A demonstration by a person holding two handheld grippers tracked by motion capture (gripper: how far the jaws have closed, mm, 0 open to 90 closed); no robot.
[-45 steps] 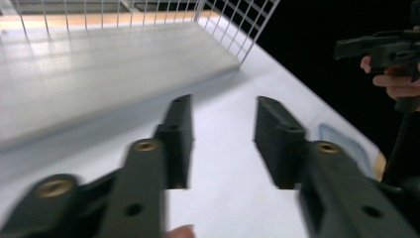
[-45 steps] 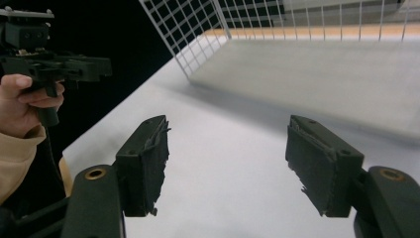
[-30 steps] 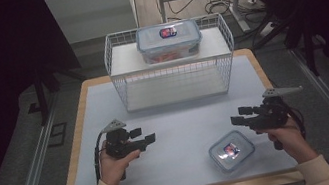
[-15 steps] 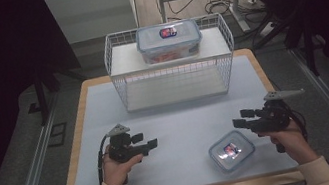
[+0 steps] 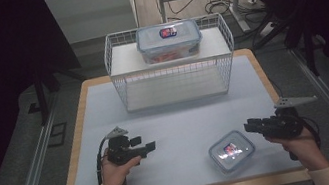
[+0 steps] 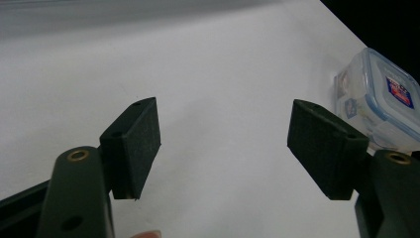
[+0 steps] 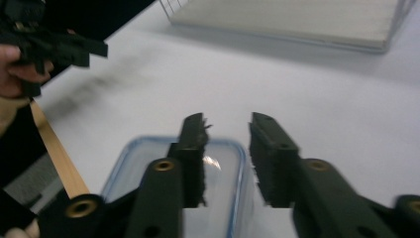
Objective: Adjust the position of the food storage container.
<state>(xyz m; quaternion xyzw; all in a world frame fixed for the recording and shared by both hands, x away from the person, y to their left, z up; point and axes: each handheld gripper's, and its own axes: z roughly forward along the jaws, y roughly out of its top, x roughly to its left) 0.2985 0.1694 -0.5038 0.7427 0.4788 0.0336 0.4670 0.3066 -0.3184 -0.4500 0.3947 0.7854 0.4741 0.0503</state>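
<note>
I see the table (image 5: pixel 103 102), its pale mat framed by a wooden edge, carrying a white wire basket (image 5: pixel 173 73) against the middle of its far edge. On the basket's upper shelf rests a large clear container (image 5: pixel 169 41) with a blue-rimmed lid and something orange inside. Near the table's near edge, right of the middle, lies a small clear container (image 5: pixel 231 150) with a blue-rimmed lid and a red-and-blue label, turned a little askew.

My left gripper (image 5: pixel 147 149) hangs above the mat toward the near left corner, pointing right at the small container from well apart; its jaws stand spread wide with bare mat between them, the box (image 6: pixel 379 101) lying off beyond the right-hand pad in the left gripper view.

My right gripper (image 5: pixel 250 127) hovers toward the near right corner, just beside the small container's right end. Its jaws have just been closing and now stand narrowly parted; in the right gripper view they sit over the box's lid (image 7: pixel 223 198), pressing on nothing that I can see.
</note>
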